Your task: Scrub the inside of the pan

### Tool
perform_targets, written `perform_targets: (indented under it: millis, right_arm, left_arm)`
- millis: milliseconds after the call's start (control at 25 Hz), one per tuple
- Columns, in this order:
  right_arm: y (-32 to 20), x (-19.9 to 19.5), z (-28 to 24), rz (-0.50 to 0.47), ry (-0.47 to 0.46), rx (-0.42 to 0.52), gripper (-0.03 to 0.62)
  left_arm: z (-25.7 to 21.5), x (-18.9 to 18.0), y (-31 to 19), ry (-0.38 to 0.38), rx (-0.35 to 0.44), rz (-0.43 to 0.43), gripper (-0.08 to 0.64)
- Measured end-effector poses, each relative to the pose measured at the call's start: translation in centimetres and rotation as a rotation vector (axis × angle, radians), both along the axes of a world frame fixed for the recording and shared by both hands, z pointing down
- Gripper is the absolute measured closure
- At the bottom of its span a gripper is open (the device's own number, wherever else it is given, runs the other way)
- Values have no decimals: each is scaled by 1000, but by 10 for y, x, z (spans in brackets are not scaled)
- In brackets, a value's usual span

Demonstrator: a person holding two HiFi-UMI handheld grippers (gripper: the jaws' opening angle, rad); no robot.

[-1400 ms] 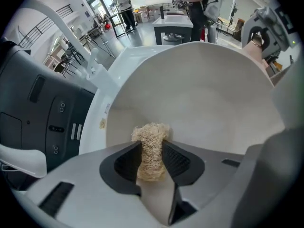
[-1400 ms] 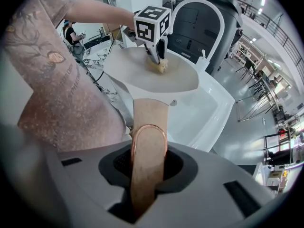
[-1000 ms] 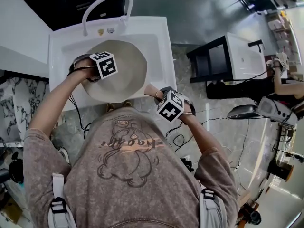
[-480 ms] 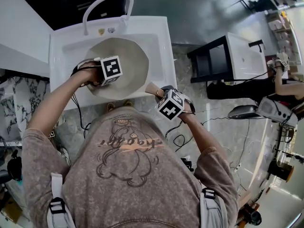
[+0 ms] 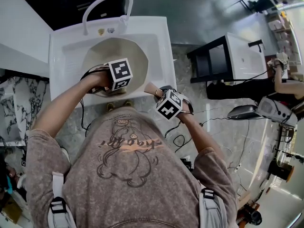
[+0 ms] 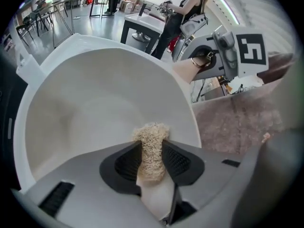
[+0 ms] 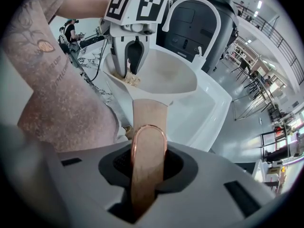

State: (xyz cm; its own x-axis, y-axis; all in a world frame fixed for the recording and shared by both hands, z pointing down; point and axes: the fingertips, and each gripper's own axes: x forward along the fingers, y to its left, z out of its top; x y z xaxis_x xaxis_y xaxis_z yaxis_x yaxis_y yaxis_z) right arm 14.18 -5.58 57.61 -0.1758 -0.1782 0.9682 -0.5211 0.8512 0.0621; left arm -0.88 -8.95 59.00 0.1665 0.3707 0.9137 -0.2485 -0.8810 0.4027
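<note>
Scrubber clamped in my left gripper has slid lower-right across the pan, while the right gripper pinches the handle; scrubbing is under way, I judge.

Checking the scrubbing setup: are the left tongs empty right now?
No, the left tongs are shut on a tan fibrous scrub pad that pokes out over the pan.
</note>
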Motion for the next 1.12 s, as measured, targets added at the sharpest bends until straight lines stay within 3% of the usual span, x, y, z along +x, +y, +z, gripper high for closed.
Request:
perform_targets:
  millis: [320, 640, 1120]
  right_arm:
    - [3, -5, -1, 34, -27, -9, 485]
    - [2, -1, -4, 62, -34, -22, 485]
    - [9, -16, -13, 34, -48, -30, 485]
  left_arm:
    - [-11, 47, -24, 222, -36, -235, 417]
    - [-17, 75, -50, 371, 46, -367, 417]
    - [-18, 73, -104, 430, 206, -534, 417]
